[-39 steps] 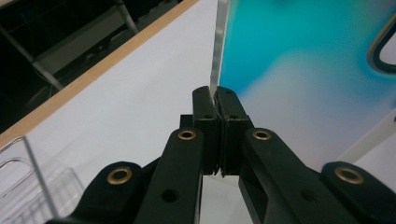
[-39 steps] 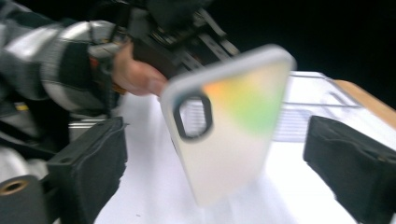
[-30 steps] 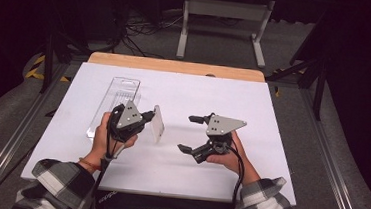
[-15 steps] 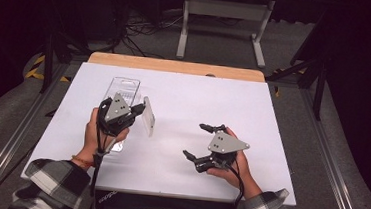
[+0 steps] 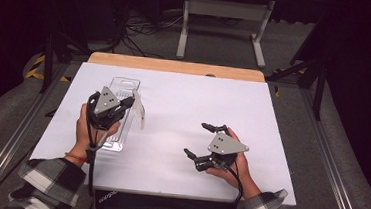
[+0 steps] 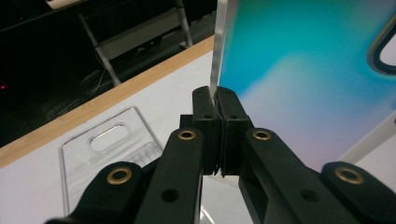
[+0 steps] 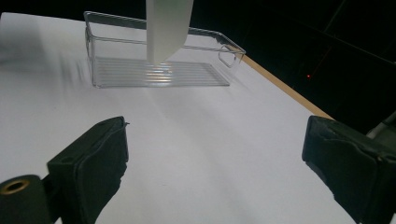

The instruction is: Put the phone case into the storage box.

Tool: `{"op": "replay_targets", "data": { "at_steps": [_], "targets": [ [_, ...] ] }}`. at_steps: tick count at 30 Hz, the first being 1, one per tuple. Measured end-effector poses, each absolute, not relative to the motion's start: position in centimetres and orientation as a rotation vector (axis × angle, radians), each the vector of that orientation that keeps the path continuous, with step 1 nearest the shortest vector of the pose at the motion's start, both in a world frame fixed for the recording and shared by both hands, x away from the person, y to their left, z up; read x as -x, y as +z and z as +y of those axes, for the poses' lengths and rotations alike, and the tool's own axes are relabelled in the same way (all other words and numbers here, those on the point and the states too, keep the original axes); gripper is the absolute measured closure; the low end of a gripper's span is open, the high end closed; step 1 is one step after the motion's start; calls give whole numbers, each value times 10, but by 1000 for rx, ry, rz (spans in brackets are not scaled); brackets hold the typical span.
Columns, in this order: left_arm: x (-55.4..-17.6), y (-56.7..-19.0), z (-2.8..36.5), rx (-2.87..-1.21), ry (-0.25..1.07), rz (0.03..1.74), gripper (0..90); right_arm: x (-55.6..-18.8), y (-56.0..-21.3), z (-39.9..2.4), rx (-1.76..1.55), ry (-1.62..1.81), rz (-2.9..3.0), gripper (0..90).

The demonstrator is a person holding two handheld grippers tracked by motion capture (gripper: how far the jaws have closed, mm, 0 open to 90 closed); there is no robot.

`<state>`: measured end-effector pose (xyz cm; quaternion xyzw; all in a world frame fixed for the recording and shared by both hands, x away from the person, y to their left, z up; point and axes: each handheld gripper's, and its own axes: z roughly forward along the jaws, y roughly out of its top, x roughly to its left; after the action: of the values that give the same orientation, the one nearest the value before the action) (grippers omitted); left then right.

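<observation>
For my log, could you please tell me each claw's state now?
Left claw: closed on the clear panel.
Right claw: open, holding nothing.

A clear plastic bin (image 5: 119, 110) is seen on the left part of the white table (image 5: 183, 109), long and narrow, lying with its length running from near to far. Its floor is ribbed, and an oval handle cut-out is shown in its far end wall. A thin translucent panel (image 5: 139, 112) is held up off the table just right of the bin, standing on edge, pinched at its edge between shut jaws.
</observation>
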<state>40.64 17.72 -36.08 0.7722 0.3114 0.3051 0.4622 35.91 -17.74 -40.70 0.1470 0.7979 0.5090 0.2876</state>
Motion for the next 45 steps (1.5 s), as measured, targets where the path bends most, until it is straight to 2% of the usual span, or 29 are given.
{"op": "replay_targets", "data": {
  "at_steps": [29, 45],
  "targets": [
    [-430, -358, 219, -1819, 778, 930, 883, -367, -414, -177, -413, 1346, 2173, 74],
    [-462, -365, 237, -1796, 807, 1001, 883, -371, -417, -176, -430, 1342, 2191, 80]
  ]
}}
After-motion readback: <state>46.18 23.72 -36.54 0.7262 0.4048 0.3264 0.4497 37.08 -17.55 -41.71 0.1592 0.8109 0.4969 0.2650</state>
